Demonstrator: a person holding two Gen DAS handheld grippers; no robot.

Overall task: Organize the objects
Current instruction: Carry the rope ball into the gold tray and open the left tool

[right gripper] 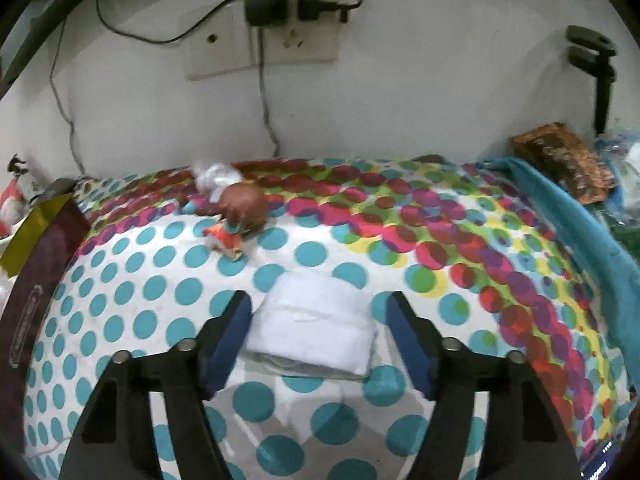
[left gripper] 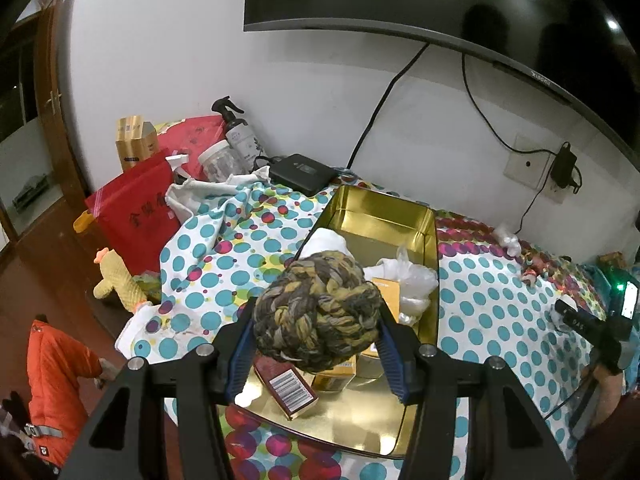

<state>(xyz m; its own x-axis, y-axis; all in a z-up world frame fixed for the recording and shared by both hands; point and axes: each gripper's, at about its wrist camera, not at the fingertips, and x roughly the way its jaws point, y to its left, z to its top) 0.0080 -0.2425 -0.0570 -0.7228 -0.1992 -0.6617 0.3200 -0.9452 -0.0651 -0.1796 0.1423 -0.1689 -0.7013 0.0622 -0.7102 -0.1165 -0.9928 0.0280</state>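
In the left wrist view, the left gripper (left gripper: 318, 330) is clamped on a braided ball of olive, yellow and grey yarn (left gripper: 318, 312), both blue pads pressed into its sides, and holds it above the open gold rectangular metal tin (left gripper: 430, 240) standing on the polka-dot cloth (left gripper: 500, 312). To finish this step well, the ball probably wants lowering over a bare patch of the tin floor before the pads part, so it does not roll off the boxes below. The tin already holds a dark red box with a barcode (left gripper: 286, 390), small yellow cartons (left gripper: 336, 372), an orange-edged box (left gripper: 388, 290), crumpled clear plastic (left gripper: 416, 280) and a white cloth (left gripper: 330, 242) at its left wall.

In the right wrist view, the right gripper (right gripper: 319, 338) has its fingers apart on either side of a folded white cloth pad (right gripper: 316, 330) lying flat on the dotted cloth; the pads do not press on it. A small brown round toy (right gripper: 244, 204) lies farther back, well apart from it.
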